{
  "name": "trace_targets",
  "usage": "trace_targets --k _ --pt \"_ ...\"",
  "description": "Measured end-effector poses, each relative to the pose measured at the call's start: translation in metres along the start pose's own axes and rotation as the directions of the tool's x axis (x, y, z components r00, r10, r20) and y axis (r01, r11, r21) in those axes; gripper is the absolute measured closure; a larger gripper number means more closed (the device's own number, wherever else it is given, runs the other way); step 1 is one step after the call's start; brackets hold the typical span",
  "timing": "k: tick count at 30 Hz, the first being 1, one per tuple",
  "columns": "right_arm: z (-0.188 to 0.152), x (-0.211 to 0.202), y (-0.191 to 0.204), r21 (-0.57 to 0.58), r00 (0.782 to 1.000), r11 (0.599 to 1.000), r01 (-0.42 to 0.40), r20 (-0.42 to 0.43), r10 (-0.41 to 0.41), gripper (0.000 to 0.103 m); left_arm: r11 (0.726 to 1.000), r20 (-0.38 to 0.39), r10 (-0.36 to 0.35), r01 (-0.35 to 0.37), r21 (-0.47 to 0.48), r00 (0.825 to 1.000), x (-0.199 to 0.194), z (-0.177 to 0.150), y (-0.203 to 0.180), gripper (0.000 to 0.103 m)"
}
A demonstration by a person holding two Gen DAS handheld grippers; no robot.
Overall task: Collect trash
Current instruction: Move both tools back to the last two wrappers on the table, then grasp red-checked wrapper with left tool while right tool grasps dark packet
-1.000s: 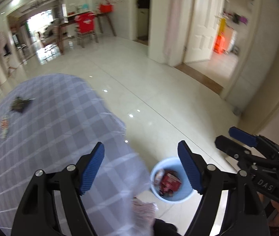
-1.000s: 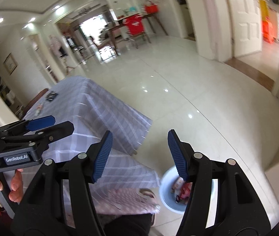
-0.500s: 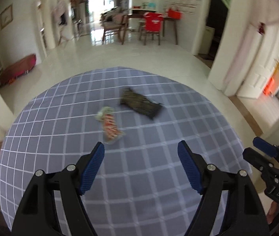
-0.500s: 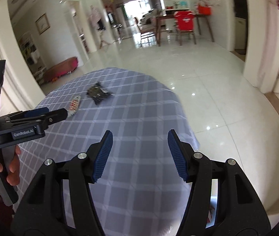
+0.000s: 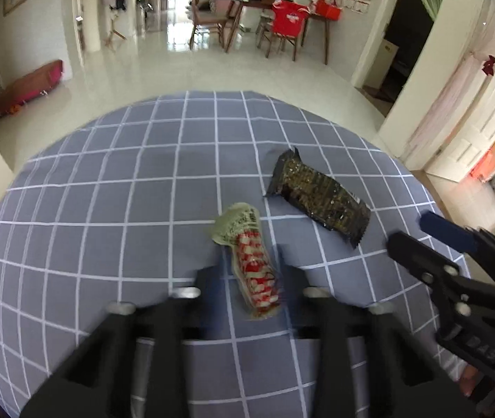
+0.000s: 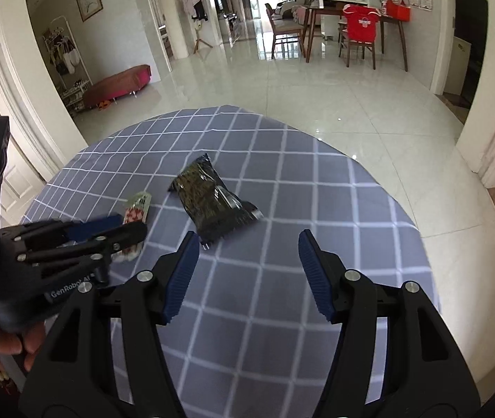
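grey checked cloth (image 5: pixel 108 209) covers the table, with much bare cloth toward its far and left edges. the left gripper (image 5: pixel 252 271) has just been closing; its blurred jaws stand narrow around the red-and-white wrapper (image 5: pixel 254 271), but i cannot tell if the pads press it. just beside, apart, lies the black wrapper (image 5: pixel 317 198). the right gripper (image 6: pixel 247 271) hangs wide with nothing between, near this wrapper's closer end.

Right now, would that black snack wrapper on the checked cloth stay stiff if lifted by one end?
Probably not. The black wrapper lies flat and creased, so it looks thin and floppy. Its glossy film suggests it may be slippery, and it is likely very light.
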State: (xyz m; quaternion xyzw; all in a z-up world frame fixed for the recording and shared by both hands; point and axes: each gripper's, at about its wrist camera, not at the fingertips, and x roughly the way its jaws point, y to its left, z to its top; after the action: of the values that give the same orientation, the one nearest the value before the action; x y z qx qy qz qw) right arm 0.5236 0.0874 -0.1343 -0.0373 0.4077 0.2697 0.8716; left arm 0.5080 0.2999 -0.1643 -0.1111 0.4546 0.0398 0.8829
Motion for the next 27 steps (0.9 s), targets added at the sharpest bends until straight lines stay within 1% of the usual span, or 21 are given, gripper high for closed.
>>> trace_targets --k 1,2,5,9,13,14,15,16,17,18,20,22,24,27 --pt "0.003 0.005 0.003 -0.007 1.0 1.0 -0.002 -0.007 0.002 0.042 1.0 0.001 -0.023 0.023 -0.015 1.0 -0.001 0.002 0.004 0.091" --pt "0.006 0.01 0.006 -0.012 1.0 1.0 -0.005 -0.012 0.005 0.042 1.0 0.007 -0.025 0.025 -0.017 1.0 -0.003 0.003 0.007 0.093" --pt "0.015 0.023 0.016 -0.027 1.0 1.0 -0.015 -0.019 0.015 0.038 1.0 0.04 0.008 -0.008 -0.007 0.999 -0.01 0.005 0.015 0.094" --pt "0.027 0.04 0.028 -0.06 0.999 0.998 -0.005 -0.034 0.003 0.038 0.999 0.065 0.031 -0.029 -0.019 0.997 -0.019 0.007 0.03 0.094" --pt "0.03 0.057 0.029 -0.073 0.997 0.997 0.015 -0.079 -0.02 0.039 0.999 0.076 0.028 -0.026 -0.035 0.997 -0.025 0.006 0.037 0.094" --pt "0.029 0.058 0.029 -0.081 0.996 0.996 0.025 -0.079 -0.032 0.048 0.999 0.078 0.026 -0.024 -0.033 0.997 -0.025 0.007 0.039 0.094" --pt "0.028 0.057 0.029 -0.096 0.996 0.994 0.048 -0.073 -0.055 0.053 0.999 0.08 0.022 -0.02 -0.03 0.997 -0.026 0.007 0.04 0.094" --pt "0.028 0.058 0.03 -0.102 0.995 0.993 0.055 -0.072 -0.062 0.055 0.999 0.082 0.017 -0.014 -0.029 0.996 -0.028 0.007 0.038 0.094" --pt "0.027 0.057 0.029 -0.101 0.996 0.993 0.053 -0.072 -0.06 0.064 1.0 0.084 0.011 -0.008 -0.028 0.996 -0.031 0.004 0.04 0.094" --pt "0.025 0.056 0.028 -0.107 0.996 0.993 0.053 -0.07 -0.061 0.076 1.0 0.084 0.006 -0.003 -0.026 0.996 -0.034 0.003 0.038 0.094" --pt "0.02 0.05 0.027 -0.118 0.996 0.992 0.053 -0.066 -0.061 0.077 1.0 0.088 -0.005 0.006 -0.017 0.996 -0.041 -0.003 0.033 0.094" --pt "0.012 0.038 0.025 -0.108 0.998 0.994 0.034 -0.05 -0.04 0.078 1.0 0.094 -0.017 0.017 -0.003 0.995 -0.05 -0.008 0.024 0.094" --pt "0.006 0.022 0.021 -0.083 0.999 0.996 0.014 -0.03 -0.017 0.078 1.0 0.103 -0.028 0.027 0.011 0.994 -0.058 -0.011 0.014 0.094" --pt "-0.005 -0.016 0.011 -0.055 1.0 0.998 -0.011 0.015 0.012 0.078 0.998 0.121 -0.051 0.047 0.033 0.991 -0.076 -0.02 -0.003 0.094"
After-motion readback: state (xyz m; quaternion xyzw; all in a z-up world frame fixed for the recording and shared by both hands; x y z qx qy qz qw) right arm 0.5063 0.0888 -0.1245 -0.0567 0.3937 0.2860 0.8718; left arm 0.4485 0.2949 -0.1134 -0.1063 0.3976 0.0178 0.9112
